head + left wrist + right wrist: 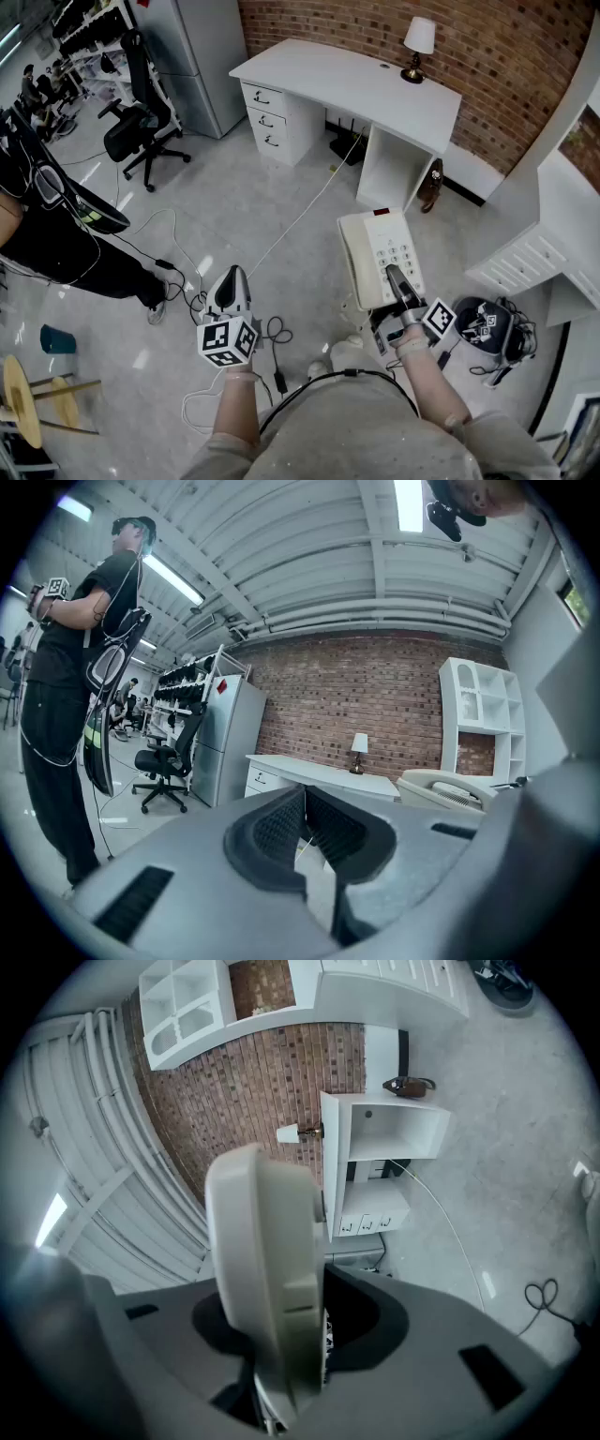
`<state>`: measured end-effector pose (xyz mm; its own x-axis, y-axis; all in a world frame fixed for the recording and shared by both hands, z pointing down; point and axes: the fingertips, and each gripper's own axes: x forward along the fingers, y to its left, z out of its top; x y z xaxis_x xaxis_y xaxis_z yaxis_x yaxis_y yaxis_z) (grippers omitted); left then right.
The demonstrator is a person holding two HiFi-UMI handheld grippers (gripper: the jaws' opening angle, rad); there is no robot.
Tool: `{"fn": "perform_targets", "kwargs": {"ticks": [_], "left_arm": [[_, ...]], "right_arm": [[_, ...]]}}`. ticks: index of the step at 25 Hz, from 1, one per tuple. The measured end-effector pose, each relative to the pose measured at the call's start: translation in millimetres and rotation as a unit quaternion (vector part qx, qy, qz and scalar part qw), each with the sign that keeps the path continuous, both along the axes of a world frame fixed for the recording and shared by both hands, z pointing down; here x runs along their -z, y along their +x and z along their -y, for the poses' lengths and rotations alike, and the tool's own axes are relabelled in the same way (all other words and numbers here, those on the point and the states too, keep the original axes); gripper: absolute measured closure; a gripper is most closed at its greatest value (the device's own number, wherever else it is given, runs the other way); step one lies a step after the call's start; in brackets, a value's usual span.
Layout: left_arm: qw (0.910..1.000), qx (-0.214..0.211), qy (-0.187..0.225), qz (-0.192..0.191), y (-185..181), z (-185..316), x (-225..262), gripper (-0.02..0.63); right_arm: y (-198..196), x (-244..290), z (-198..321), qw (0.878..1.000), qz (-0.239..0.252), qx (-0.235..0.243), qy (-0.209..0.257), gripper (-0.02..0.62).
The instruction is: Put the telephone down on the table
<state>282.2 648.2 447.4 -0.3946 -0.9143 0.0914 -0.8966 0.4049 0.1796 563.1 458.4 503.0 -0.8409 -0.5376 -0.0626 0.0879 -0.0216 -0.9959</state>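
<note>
My right gripper [395, 277] is shut on a cream desk telephone [379, 257] and holds it in the air above the grey floor, keypad facing up. In the right gripper view the telephone [264, 1269] stands edge-on, clamped between the jaws of the right gripper [292, 1340]. The white table [349, 82] stands further off against the brick wall, with a small lamp [418, 45] on its far right. My left gripper [231, 285] hangs over the floor to the left, shut and holding nothing. The left gripper view shows its pads [281, 822] meeting, with the telephone [441, 789] off to the right.
A grey cabinet [202, 56] and a black office chair [141, 127] stand left of the table. A person in black [56, 234] is at the left edge. Cables [272, 330] lie on the floor. White shelving [553, 234] and a black headset [487, 328] are at the right.
</note>
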Motion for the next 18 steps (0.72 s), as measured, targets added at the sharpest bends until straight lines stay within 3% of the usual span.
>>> {"fn": "perform_targets", "kwargs": {"ticks": [11,18], "left_arm": [[1.0,0.002,0.003,0.0,-5.4,-2.6,-2.4,0.598],[0.9999,0.011,0.003,0.001,-29.2,30.6,-3.6,0.598]], "right_arm": [[-0.1,-9.6,8.3,1.0,-0.014,-0.009,0.005,0.428],[-20.8,-14.8,44.0,1.0,-0.017,0.007,0.019,0.428]]}}
